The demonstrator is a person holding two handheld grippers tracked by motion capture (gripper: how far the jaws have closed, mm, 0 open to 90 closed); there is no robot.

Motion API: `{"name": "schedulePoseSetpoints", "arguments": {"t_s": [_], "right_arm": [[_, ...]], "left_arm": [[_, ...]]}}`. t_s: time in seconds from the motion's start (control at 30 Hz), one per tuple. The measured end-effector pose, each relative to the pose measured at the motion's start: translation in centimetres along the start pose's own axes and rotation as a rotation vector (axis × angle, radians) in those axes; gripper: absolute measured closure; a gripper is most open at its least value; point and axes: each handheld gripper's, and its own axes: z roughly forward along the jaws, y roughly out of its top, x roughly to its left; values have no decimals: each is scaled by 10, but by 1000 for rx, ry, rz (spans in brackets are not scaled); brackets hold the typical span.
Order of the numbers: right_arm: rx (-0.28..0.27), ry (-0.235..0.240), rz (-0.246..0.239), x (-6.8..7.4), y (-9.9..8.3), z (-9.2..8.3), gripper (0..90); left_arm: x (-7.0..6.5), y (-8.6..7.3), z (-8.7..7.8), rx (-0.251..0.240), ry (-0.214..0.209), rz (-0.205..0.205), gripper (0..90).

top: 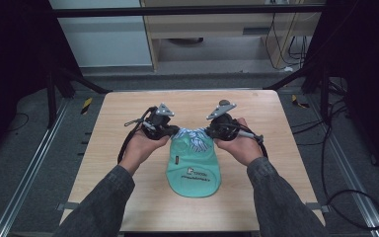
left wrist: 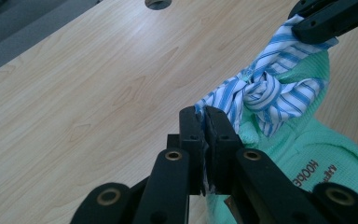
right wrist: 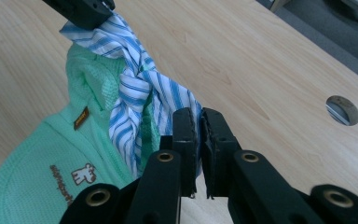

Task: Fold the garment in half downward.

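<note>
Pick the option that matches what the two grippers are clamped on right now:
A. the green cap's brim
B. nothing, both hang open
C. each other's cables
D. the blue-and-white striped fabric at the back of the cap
D: the left gripper and the right gripper each pinch an end of the striped fabric, knotted above the green cap.

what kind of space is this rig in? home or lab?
Most likely a lab or recording workspace, not a home: a lone wooden table stands inside a dark metal frame, loose cables trail over grey carpet, and a person works hand-held grippers on a green cap.
</note>
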Motion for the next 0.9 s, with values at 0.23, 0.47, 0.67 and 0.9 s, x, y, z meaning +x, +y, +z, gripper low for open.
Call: {"name": "schedulePoseSetpoints", "arguments": {"t_s": [0.23, 0.47, 0.67, 0.9], "right_arm": [[10, -1, -4, 1, 0, 5, 846], [6, -4, 4, -1, 2, 5, 846], [0, -20, 14, -8, 3, 7, 847], [8, -22, 28, -9, 1, 13, 846]], "left_arm": [[2, -3, 5, 8, 5, -3, 863], [5, -1, 5, 0, 7, -9, 863], [13, 2, 12, -13, -18, -28, 863], [11, 2, 15, -2, 1, -11, 862]]}}
